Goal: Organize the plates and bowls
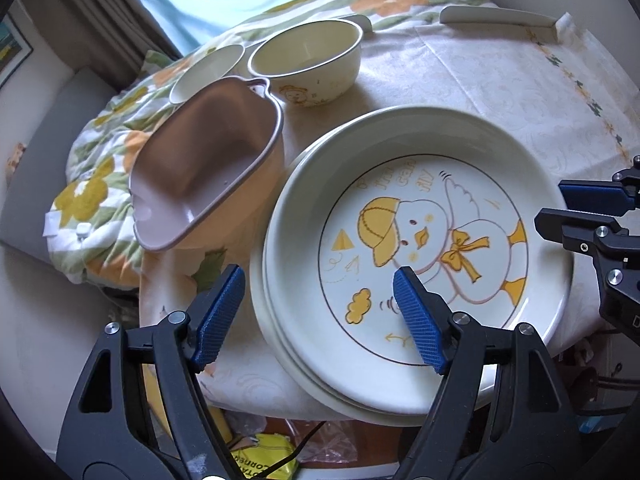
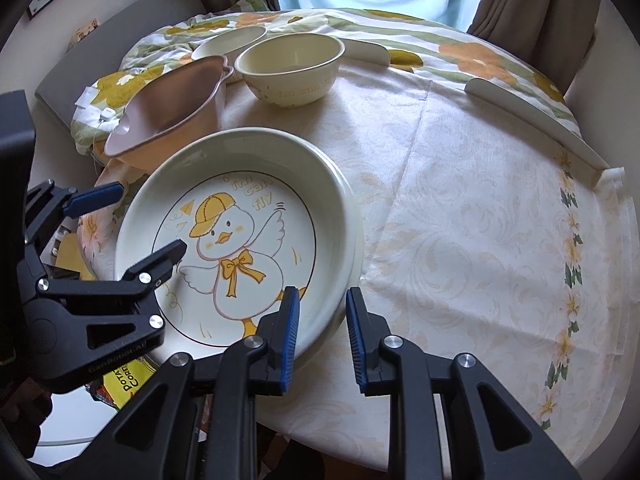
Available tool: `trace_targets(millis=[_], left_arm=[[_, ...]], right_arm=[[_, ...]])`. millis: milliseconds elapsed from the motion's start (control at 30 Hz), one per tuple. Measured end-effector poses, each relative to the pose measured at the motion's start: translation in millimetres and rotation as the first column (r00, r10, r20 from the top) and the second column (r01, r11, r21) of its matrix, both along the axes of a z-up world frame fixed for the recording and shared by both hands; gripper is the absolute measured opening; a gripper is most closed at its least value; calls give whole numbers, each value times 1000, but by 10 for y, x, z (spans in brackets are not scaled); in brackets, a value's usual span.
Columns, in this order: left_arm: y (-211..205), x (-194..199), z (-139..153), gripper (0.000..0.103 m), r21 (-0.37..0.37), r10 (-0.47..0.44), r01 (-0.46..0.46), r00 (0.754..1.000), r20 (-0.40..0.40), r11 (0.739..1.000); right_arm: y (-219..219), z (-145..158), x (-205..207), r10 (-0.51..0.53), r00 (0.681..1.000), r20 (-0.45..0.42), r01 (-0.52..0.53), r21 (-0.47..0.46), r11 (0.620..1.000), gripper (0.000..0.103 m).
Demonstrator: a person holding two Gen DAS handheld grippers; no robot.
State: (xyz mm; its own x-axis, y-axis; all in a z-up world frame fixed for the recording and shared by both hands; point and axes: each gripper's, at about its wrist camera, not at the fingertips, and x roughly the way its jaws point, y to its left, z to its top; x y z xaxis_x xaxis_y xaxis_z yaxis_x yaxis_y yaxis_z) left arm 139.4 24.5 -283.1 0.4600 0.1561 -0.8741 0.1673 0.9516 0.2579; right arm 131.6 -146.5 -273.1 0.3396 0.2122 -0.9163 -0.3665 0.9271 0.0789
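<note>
Your left claw (image 1: 320, 312) stands apart, astride the rim of the duck plate (image 1: 420, 236) at the desk's (image 2: 460, 220) near-left edge. Your right claw (image 2: 322, 336) clamps that plate's near rim.

A home, by the look of it: a table under a cream damask tablecloth (image 2: 460, 240) stands against a bed's orange-and-green floral quilt (image 1: 100, 168). Brown curtains (image 2: 520, 4) frame a bright window, and a framed picture (image 1: 12, 52) hangs on the wall.
</note>
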Motion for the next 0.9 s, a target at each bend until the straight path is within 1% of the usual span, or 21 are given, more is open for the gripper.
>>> trace_targets(millis=[100,167,300,333,367,400,433,500,567,667,767,833,900], left_arm=[[7,-9,98,75,-14,14,-14,1000,11,1000],[32,-27,218,75,-31,30,-29,999,26,999],[134,-111,632,75,-95,85,-76,992,92,993],[175,-142,758,75,-114,107,-94,988,115,989],[219,-162,873,81,-132,132,-114,981,140,985],[280,-181,1000,88,-151,168,-143,971,167,978],[333,-194,1082,103,-162,197,-168,963,185,972],[456,-221,1221,103,-204,241,-198,947,214,959],[597,-207,1271,103,-225,286,-237,933,217,945],[831,-137,1268,103,-240,344,-295,918,197,925],[1107,-60,1219,103,-303,398,-339,904,159,891],[1245,0,1139,103,-336,431,-369,893,129,866],[1393,77,1034,103,-365,457,-396,884,96,843]], right_arm=[[-107,106,-8,-23,1000,14,23,26,999,22],[-171,218,-18,-27,999,32,26,41,999,22],[-258,539,-25,-7,998,69,0,93,996,23],[-263,617,-14,4,997,79,-12,103,995,36],[-260,717,-7,13,995,103,-24,110,994,50],[-251,793,-6,24,992,128,-39,118,992,82],[-238,887,3,39,986,159,-60,132,989,95],[-187,1048,63,74,977,202,-106,153,983,95],[-94,1124,161,112,970,217,-147,153,977,95],[91,1161,372,167,967,193,-197,147,969,95],[238,1137,577,174,968,179,-207,189,960,95],[379,1055,730,187,972,139,-215,225,950,95],[524,909,882,193,977,86,-209,254,944,95]])
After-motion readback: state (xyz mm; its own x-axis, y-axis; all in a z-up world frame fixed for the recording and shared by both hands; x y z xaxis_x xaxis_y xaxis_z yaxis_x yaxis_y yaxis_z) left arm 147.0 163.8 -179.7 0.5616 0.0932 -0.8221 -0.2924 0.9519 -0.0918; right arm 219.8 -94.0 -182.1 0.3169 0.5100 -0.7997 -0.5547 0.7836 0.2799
